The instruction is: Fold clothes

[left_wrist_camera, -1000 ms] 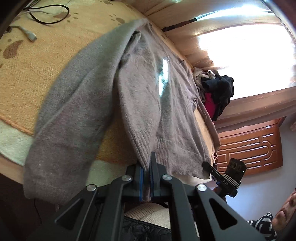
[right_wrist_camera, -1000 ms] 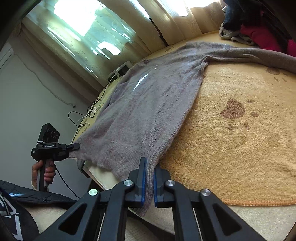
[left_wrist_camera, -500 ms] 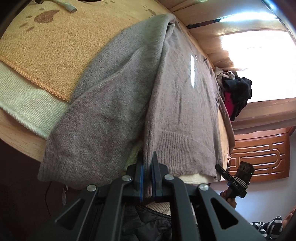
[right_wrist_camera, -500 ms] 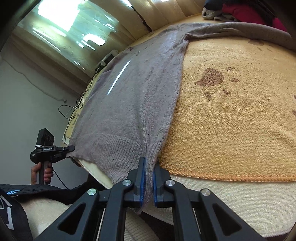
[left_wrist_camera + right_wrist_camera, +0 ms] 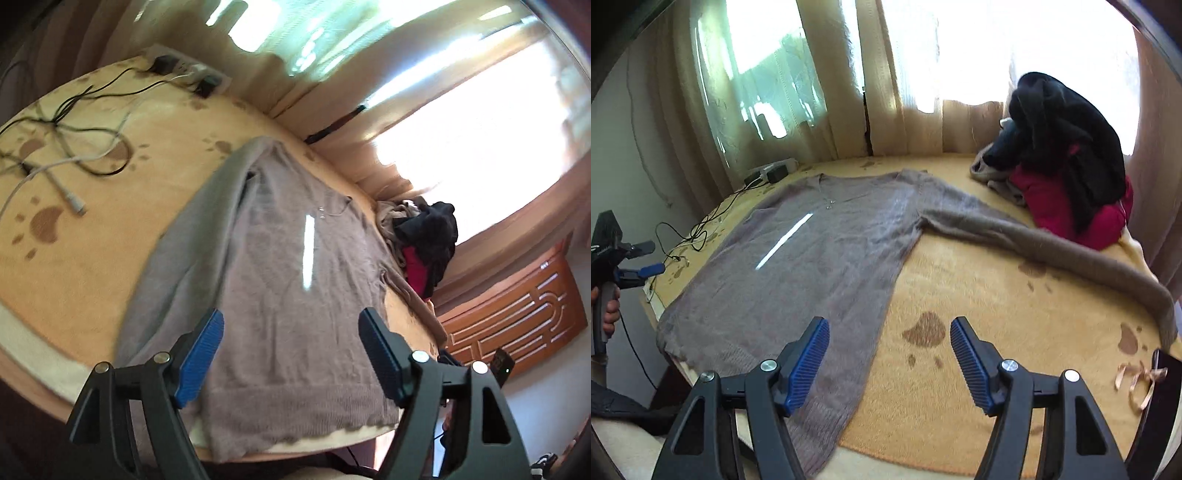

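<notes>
Sweater [image 5: 812, 258], grey-brown knit, is lying flat on the bed's orange paw-print blanket [image 5: 997, 314], its hem hanging over the near edge and one sleeve stretching right toward a pile of dark and red clothes [image 5: 1067, 177]. I am seeing my left hand-held gripper [image 5: 291, 354] hovering with jaws spread wide over the hem, grasping nothing. My right hand-held gripper [image 5: 890, 356] is likewise released, hanging over the sweater's side edge. Cables [image 5: 74, 136] are lying on the blanket's far left.

Tangled cables [image 5: 70, 147] – power strip [image 5: 188, 72] – on paw-print blanket [image 5: 997, 314].
</notes>
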`<state>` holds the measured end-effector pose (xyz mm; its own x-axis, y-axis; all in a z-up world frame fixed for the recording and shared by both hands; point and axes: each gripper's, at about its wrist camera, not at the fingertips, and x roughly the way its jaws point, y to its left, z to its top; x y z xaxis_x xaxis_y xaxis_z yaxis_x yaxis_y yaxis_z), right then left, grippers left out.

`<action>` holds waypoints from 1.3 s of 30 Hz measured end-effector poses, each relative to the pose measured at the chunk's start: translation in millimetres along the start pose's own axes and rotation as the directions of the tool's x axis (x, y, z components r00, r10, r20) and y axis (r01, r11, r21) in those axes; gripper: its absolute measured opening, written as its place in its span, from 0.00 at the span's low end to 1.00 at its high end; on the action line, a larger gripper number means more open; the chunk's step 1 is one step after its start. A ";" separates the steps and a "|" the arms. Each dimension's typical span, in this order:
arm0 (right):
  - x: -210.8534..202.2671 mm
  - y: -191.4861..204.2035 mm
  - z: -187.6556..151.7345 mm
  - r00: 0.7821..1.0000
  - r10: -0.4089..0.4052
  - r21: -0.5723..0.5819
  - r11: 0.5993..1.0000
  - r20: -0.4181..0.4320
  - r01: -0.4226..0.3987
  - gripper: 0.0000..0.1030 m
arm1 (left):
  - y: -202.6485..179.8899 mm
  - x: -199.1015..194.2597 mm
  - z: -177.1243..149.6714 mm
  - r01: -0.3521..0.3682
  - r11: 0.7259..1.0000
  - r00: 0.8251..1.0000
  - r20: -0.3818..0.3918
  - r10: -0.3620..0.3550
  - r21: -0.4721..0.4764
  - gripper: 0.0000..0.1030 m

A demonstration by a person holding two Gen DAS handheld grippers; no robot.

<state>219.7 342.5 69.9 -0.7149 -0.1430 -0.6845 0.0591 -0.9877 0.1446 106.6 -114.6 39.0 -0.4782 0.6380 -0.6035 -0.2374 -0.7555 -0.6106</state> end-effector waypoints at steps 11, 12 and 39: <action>103.3 51.5 7.1 0.978 0.069 -0.186 0.977 -0.199 -0.107 0.68 | -8.4 102.8 -10.0 -0.113 0.988 0.985 -0.118 0.125 0.107 0.78; 106.7 49.8 2.2 0.975 0.057 -0.189 0.977 -0.212 -0.099 0.68 | -5.9 105.0 -12.0 -0.130 0.984 0.983 -0.118 0.144 0.119 0.78; -79.3 -272.3 -28.8 0.972 -0.150 0.808 0.585 0.184 -0.062 0.73 | -70.9 116.9 29.0 -0.114 0.950 0.984 -0.097 0.147 0.290 0.79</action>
<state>280.4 621.0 64.2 -0.8312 0.0207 -0.5555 -0.4841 -0.5183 0.7050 43.0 9.3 26.6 -0.4236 0.5312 -0.7338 -0.4161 -0.8336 -0.3633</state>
